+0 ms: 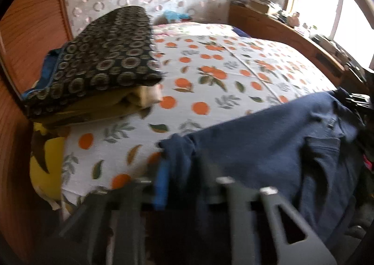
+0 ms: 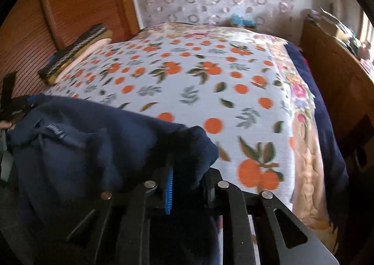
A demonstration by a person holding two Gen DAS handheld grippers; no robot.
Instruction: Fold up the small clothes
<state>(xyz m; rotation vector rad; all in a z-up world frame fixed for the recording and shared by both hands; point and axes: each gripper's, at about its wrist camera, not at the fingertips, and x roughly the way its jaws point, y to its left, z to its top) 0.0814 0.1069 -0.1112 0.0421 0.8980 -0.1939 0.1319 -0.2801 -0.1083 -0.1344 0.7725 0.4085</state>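
Note:
A navy blue garment point(image 1: 268, 143) is stretched between my two grippers above the near edge of the bed. My left gripper point(image 1: 180, 176) is shut on its left corner, and the cloth runs right toward the other gripper point(image 1: 357, 101). In the right wrist view my right gripper point(image 2: 184, 181) is shut on the garment's point(image 2: 93, 146) right corner, and the left gripper point(image 2: 14, 111) holds the far end. The garment hangs slack between them, with a small label visible.
The bed has a white sheet with orange fruit print point(image 1: 210, 73). A stack of folded clothes point(image 1: 98, 64) lies at its left side, also seen in the right wrist view point(image 2: 77, 52). A wooden wardrobe point(image 2: 70, 3) stands left; a cluttered wooden headboard shelf point(image 1: 292, 29) and window stand right.

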